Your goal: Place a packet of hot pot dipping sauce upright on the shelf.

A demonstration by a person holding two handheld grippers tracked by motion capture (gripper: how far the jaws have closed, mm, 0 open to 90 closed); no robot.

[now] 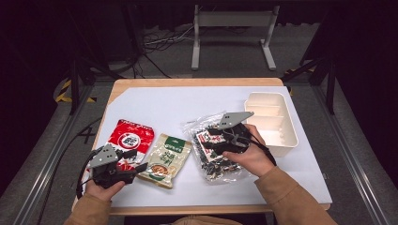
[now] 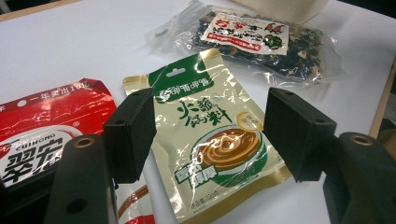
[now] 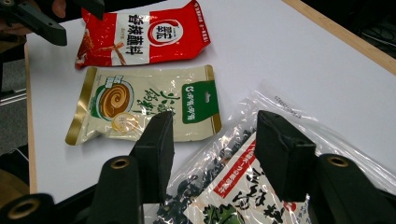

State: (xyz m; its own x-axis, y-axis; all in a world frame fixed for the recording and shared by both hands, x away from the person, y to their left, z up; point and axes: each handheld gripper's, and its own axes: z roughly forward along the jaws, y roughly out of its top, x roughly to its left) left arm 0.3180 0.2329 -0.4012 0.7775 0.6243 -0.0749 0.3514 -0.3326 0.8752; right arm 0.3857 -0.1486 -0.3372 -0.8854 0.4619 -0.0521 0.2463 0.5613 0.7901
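On white table point(image 1: 155, 105), clear bag point(image 3: 280, 135) seemingly beneath right gripper point(image 3: 212, 154).

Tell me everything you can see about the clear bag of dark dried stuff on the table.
The clear plastic bag lies flat on the white table cover, between the beige sauce pouch and the cream divided tray. It is crinkly and see-through, packed with dark dried pieces, and carries a white label with red and green print. The right gripper hovers just above it, fingers apart, not pressing on it.
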